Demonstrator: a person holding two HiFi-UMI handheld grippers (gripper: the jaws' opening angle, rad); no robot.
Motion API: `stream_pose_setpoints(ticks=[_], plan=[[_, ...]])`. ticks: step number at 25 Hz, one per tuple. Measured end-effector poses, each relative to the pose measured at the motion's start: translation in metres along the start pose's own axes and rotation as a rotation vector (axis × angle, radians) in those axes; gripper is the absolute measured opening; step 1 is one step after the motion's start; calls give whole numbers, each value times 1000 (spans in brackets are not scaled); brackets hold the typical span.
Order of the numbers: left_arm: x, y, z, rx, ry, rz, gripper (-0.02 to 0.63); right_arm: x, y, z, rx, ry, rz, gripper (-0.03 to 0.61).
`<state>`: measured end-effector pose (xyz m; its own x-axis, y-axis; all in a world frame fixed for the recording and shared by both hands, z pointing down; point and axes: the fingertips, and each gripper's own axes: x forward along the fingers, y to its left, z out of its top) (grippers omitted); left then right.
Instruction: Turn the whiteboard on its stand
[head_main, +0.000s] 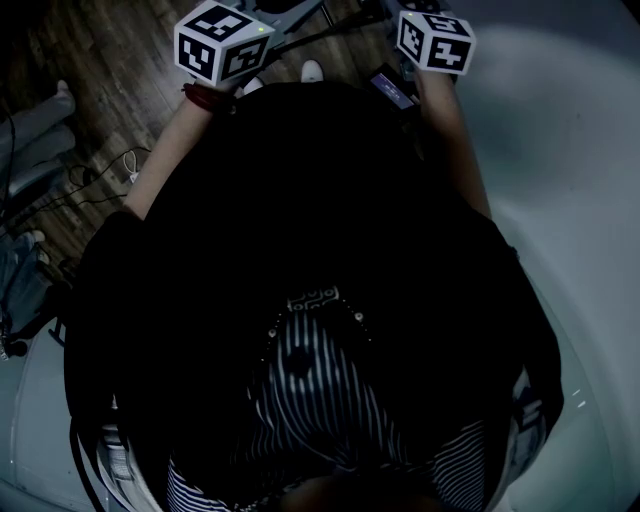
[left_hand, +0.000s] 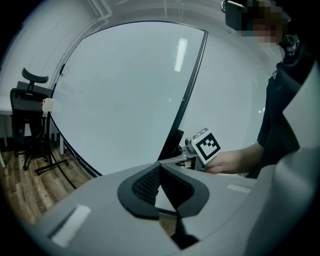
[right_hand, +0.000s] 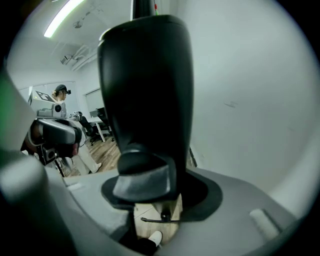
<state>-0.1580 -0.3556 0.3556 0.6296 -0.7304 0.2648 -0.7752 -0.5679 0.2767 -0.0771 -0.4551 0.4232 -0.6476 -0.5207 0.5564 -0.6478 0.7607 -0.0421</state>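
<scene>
The whiteboard (left_hand: 125, 95) stands tilted before the left gripper (left_hand: 159, 164), whose fingertips are pinched on its black frame (left_hand: 187, 95). The frame runs up toward 1 o'clock. The right gripper (right_hand: 157, 172) is clamped on that frame too, with white board at 3 o'clock. Wooden floor (left_hand: 30, 190) and an office chair (left_hand: 27, 115) are seen at 8 and 9 o'clock.

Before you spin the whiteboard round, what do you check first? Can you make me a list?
1. Left tool shut on the whiteboard edge: ok.
2. Right tool gripping the black frame piece: ok, it looks held.
3. Office chair clear of the board's swing: ok, it stands apart.
4. Other person far away: ok.
5. Floor safe for stepping: not ok, cables lie nearby.
6. Board unlocked to turn: cannot tell.
</scene>
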Motion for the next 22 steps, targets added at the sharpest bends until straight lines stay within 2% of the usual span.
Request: stream_pose_setpoints(ticks=[7,11,12,14,15,18,22], plan=[[-4,-7,3,7,-17,-10,2,-45,21,26,42,-58,15,204],[2,-10,3,2,-21,-22,2,-87,20,36,187,-152,60,175],[3,-11,2,-4,-24,-24,2,-96,17,36,228,-171,64,159],[3,-15,1,-12,-29,-29,2,-112,13,30,269,-196,54,46],[2,-18,-1,-13,-31,-32,2,-119,14,27,261,-201,50,3],[-2,-28,0,-9,-45,-43,2,-131,33,18,194,-201,76,2],[-5,-40,12,4,-81,-65,2,-141,53,24,142,-237,159,2]])
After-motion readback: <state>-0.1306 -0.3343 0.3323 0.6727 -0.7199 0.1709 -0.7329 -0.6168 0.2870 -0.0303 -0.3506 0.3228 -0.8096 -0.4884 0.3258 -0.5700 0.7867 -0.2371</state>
